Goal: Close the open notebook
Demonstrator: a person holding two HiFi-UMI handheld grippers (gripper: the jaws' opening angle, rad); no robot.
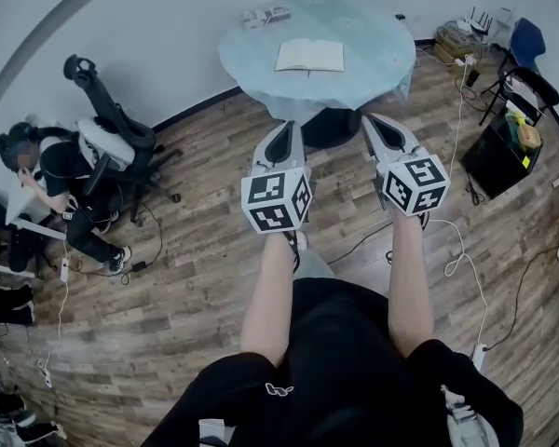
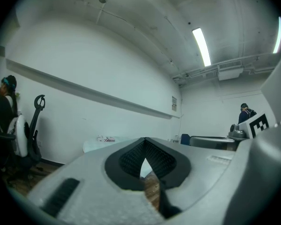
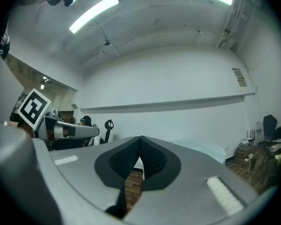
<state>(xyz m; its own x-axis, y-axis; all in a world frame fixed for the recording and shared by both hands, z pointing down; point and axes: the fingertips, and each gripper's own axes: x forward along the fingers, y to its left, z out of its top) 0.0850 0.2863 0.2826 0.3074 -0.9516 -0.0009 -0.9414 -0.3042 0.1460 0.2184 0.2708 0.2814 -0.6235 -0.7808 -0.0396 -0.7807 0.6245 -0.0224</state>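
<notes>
1. Only the head view shows the open notebook (image 1: 309,56) — flat in the middle of the round table (image 1: 382,54); the gripper views show just wall, lights and a thin strip of table.
2. Bare wood floor (image 1: 196,240) lies before the table's near edge; an office chair (image 1: 112,142) stands well off left; a blue chair (image 1: 527,41) stands far right.
3. The left gripper (image 1: 284,128) and right gripper (image 1: 373,121) sit side by side, level, pointing at the table; both pairs of jaws are pinched together, holding nothing — the notebook lies beyond them, untouched.
</notes>
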